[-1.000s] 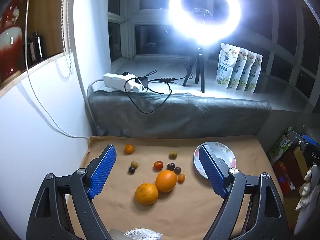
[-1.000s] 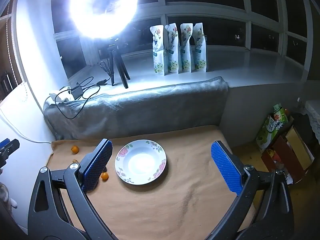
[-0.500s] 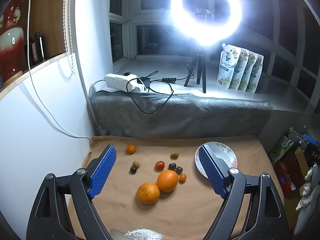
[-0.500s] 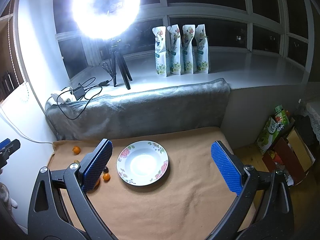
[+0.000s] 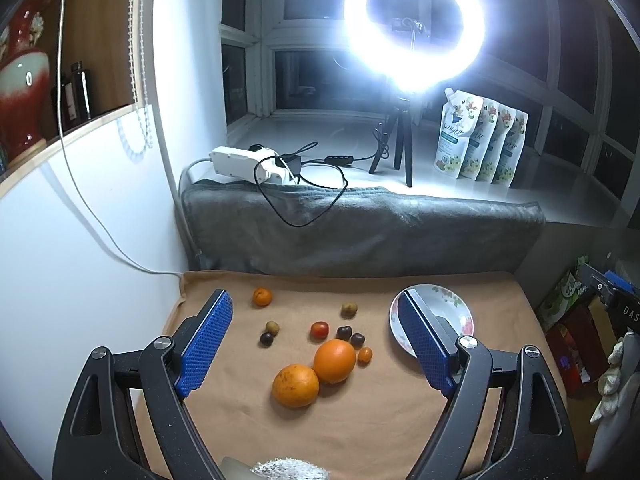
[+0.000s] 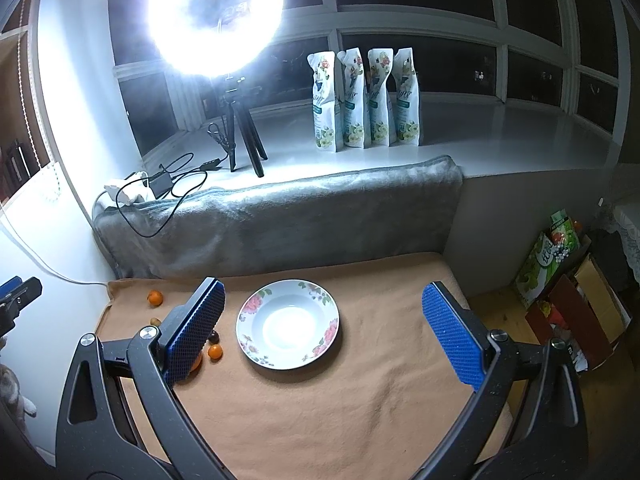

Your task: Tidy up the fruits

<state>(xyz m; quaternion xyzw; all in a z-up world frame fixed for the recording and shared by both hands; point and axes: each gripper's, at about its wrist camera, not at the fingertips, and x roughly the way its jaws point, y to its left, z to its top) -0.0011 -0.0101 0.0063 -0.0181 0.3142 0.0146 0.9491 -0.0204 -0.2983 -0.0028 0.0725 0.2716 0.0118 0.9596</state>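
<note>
In the left wrist view two big oranges (image 5: 295, 385) (image 5: 334, 361) lie touching on the tan cloth (image 5: 360, 432), with several small fruits behind them: a tiny orange (image 5: 262, 296), a red tomato (image 5: 319, 329), dark ones (image 5: 350, 335). A white floral plate (image 5: 448, 312) sits at the right, part hidden by my finger. My left gripper (image 5: 316, 340) is open above the fruits, empty. In the right wrist view the empty plate (image 6: 288, 324) lies between the fingers of my open right gripper (image 6: 328, 328); small fruits (image 6: 215, 352) show at its left.
A grey blanket roll (image 5: 360, 232) lines the back of the cloth. Behind it a sill holds a bright ring light on a tripod (image 5: 414, 28), a power strip with cables (image 5: 248, 162) and several pouches (image 6: 366, 100). Boxes (image 6: 568, 292) stand on the floor at right.
Both grippers have drifted slightly; the scene sits a little further right and lower in both views. Nothing was taken hold of or moved on the cloth.
</note>
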